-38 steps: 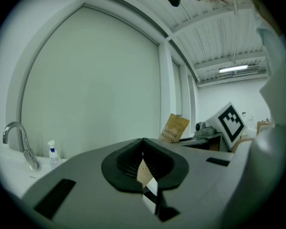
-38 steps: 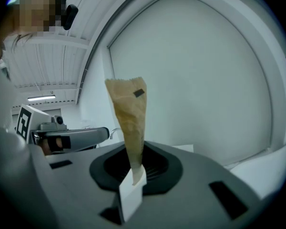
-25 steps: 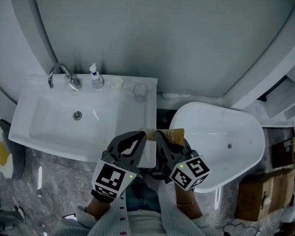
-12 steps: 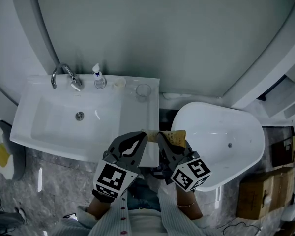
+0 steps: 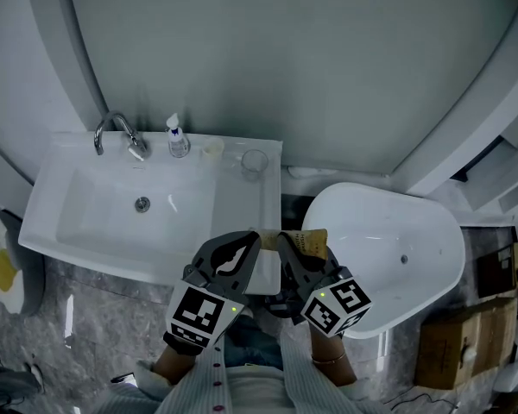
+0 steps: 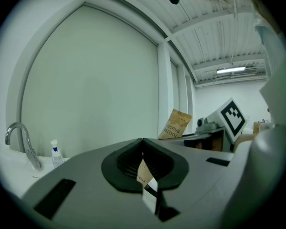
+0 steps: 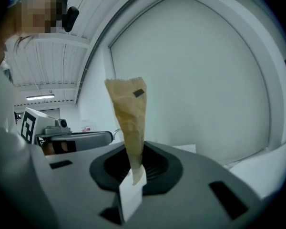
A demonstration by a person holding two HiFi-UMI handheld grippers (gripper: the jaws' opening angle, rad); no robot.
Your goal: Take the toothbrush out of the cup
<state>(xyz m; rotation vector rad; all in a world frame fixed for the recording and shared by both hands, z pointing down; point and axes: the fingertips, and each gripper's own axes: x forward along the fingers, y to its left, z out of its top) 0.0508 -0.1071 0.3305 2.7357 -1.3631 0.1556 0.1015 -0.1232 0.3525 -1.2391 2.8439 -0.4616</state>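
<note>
Both forearms (image 5: 328,367) rise from six o'clock in the head view. The left gripper (image 5: 249,236) angles toward one o'clock and the right gripper (image 5: 285,238) toward eleven, their tips nearly meeting. The left jaws pinch a brown paper scrap (image 6: 144,171); the right jaws clamp a toothbrush packet (image 7: 128,123).

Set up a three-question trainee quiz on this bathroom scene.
1. Multiple choice: what is the right tool shut on?
A) a brown paper packet
B) a faucet handle
C) nothing
2. True or false: the clear cup stands on the back ledge of the sink, to the right of the pump bottle in the head view.
3. Fill in: the left tool is shut on a small paper scrap coloured ___.

Key: 1 A; 2 true; 3 brown.
</note>
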